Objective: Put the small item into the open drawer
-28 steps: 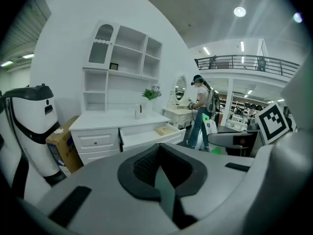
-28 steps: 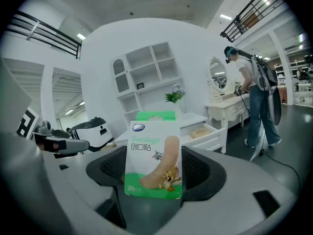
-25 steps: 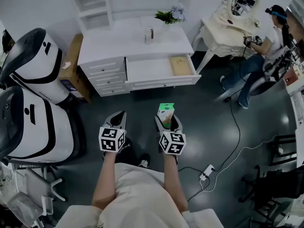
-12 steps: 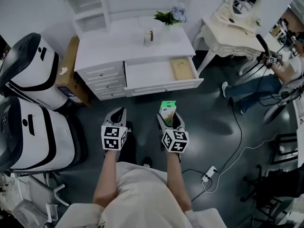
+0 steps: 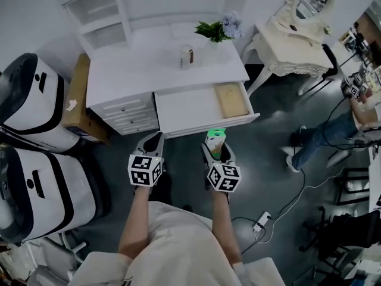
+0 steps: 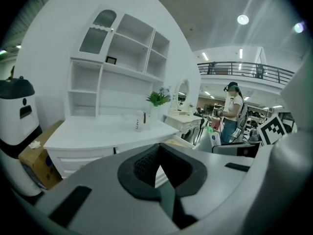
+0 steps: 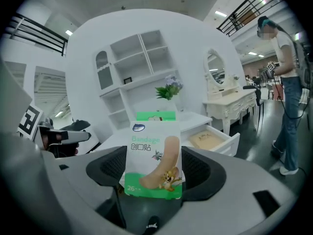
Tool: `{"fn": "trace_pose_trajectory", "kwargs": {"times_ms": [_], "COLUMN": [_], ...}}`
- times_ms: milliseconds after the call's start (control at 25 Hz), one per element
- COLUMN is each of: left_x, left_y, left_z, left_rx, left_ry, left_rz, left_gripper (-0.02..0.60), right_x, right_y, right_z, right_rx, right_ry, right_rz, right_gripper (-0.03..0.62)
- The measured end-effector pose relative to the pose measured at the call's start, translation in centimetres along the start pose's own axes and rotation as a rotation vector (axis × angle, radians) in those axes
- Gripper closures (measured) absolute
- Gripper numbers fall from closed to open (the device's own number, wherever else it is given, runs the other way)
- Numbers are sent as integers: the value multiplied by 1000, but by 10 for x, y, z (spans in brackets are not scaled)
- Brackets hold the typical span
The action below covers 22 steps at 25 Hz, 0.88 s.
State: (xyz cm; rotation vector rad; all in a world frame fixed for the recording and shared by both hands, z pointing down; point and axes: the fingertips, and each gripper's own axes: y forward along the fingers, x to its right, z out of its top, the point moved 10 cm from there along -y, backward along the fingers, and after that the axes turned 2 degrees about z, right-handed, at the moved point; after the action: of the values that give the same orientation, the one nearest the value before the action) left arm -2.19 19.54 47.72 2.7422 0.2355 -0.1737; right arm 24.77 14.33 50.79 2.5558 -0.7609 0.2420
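Observation:
A small green-and-white bandage box [image 7: 154, 155] stands upright between the jaws of my right gripper [image 5: 215, 148], which is shut on it. In the head view the bandage box [image 5: 215, 139] hangs just in front of the open drawer [image 5: 202, 107] of the white dresser [image 5: 166, 70]. The drawer [image 7: 214, 140] is pulled out and holds a tan flat item [image 5: 231, 99] at its right end. My left gripper [image 5: 153, 144] is shut and empty, level with the right one, near the drawer's left front corner.
On the dresser top stand a small bottle [image 5: 186, 56] and a potted plant [image 5: 218, 30]. Two white-and-black machines [image 5: 36, 142] and a cardboard box [image 5: 75, 103] sit to the left. A cream vanity table [image 5: 297, 34], a seated person [image 5: 333, 136] and floor cables [image 5: 286, 201] are to the right.
Both grippers and the bandage box have come closer to the dresser; the drawer front now lies just ahead of the jaws. The person at right has shifted.

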Motion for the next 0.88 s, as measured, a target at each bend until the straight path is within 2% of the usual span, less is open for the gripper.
{"fn": "trace_pose_trajectory", "kwargs": {"times_ms": [280,560,880], "left_x": [-41,-88,-124], "left_y": [53,94,129], "left_z": [24,36,43], "left_rx": [-42,-76,-118], "left_ry": [32,9,23], "left_rz": [-61,-97,-159], "left_gripper": [568,566,567], "right_x": [-5,-14,-17], "right_y": [57,111,169], "right_z": [27,43,57], "right_rx": [-21,-48,-76], "right_ry": [3,8,9], "right_rz": [-58,-105,-133], "right_gripper": [229,229,229]}}
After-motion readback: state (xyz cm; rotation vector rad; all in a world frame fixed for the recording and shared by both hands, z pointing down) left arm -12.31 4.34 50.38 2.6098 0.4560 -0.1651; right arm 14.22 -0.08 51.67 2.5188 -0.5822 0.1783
